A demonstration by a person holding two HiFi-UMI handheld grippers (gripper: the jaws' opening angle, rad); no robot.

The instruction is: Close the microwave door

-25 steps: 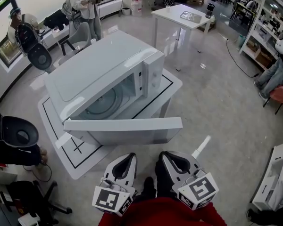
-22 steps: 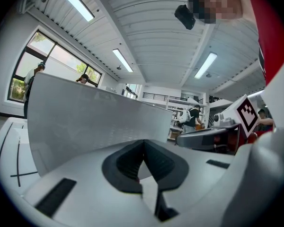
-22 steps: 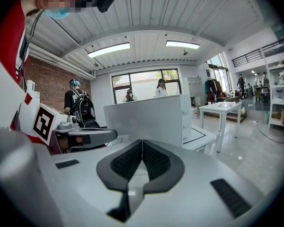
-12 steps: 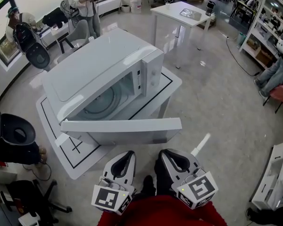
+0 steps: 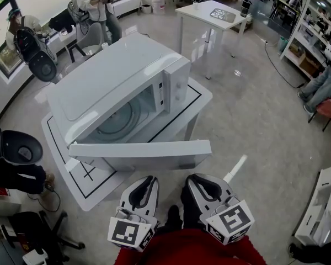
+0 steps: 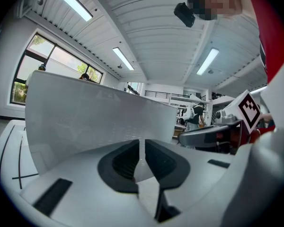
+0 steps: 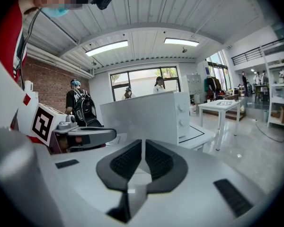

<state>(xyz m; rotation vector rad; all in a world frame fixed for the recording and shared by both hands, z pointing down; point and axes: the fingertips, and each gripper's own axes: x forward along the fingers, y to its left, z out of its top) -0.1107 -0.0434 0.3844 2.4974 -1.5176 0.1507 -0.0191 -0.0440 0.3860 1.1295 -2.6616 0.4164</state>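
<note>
- where was the microwave door (image 5: pixel 146 153) from my jaws?
- straight ahead of you, and close. it stood swung wide open off the microwave (image 5: pixel 110 76) on the low white table (image 5: pixel 205 101). its long side ran left to right across your head view, with the hinge end at your left and the loose end at your right.
- and what were my grippers doing?
- your left gripper (image 5: pixel 147 182) had its jaws pressed together with nothing in them. your right gripper (image 5: pixel 197 182) was the same — clenched and empty. they sat side by side, just short of the door, not touching it.
- which one was nearer the part that swings?
- the right one, i think. it faced the door near the loose end. the left one faced the middle, closer to the hinge.
- so what did the push need?
- my guess — a shove away from you on that loose right end, so the door would swing round to the front of the microwave.
</note>
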